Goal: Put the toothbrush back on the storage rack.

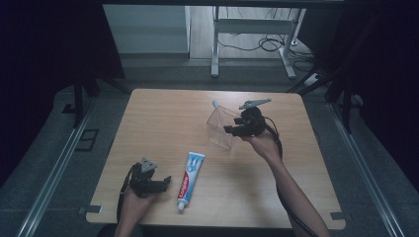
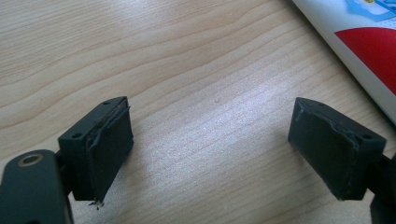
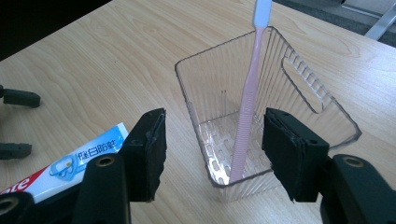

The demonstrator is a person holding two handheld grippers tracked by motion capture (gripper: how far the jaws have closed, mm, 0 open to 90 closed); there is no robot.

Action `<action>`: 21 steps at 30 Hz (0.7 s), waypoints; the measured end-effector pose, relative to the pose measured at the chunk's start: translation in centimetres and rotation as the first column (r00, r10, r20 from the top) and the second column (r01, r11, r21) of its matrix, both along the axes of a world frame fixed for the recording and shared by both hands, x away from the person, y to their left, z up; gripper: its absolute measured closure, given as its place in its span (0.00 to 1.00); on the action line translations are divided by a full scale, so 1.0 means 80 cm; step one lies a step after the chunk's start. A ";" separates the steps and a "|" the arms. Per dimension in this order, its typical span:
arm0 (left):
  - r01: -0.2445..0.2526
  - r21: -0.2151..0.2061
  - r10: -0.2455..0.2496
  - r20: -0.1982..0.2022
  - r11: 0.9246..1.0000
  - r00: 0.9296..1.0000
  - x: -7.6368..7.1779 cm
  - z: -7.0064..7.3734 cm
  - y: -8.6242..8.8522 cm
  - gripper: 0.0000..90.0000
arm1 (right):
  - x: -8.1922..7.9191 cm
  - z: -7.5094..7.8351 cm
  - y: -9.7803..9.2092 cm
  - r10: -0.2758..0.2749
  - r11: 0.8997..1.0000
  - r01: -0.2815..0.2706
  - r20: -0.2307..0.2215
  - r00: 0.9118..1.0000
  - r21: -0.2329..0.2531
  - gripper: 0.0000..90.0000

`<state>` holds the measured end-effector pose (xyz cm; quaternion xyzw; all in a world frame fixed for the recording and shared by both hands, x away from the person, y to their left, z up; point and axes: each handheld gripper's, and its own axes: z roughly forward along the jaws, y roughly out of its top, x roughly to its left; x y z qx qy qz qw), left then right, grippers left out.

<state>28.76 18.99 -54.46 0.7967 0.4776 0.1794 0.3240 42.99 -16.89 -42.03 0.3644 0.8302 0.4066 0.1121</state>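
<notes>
One toothpaste tube (image 1: 189, 180), one toothbrush (image 3: 246, 112)

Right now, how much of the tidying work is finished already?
Done: the pink toothbrush stands inside the clear container. In hand: the open right gripper is at the container, gripping nothing, and the open left gripper is near the toothpaste tube. Left: the tube lies flat on the table, probably to go in next.

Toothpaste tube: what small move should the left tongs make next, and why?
Probably slide the left tongs sideways to straddle the toothpaste tube. They stand open over bare table, the tube just beside them, while the toothbrush already stands in the clear holder.
</notes>
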 end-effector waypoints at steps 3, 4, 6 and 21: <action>0.000 0.000 0.000 0.000 1.000 1.000 0.000 0.000 0.000 0.15 | -0.004 0.001 -0.002 0.005 1.000 -0.005 0.013 1.000 -0.007 0.42; 0.000 0.000 0.000 0.000 1.000 1.000 0.000 0.000 0.000 0.15 | -0.005 0.001 -0.002 0.009 1.000 -0.009 0.017 1.000 -0.010 0.42; 0.000 0.000 0.000 0.000 1.000 1.000 0.000 0.000 0.000 0.15 | -0.008 0.001 -0.001 0.016 1.000 -0.016 0.028 0.999 -0.021 0.41; 0.000 0.000 0.000 0.000 1.000 1.000 0.000 0.000 0.000 0.15 | -0.020 -0.019 0.001 0.051 0.996 -0.048 0.046 0.998 -0.080 0.40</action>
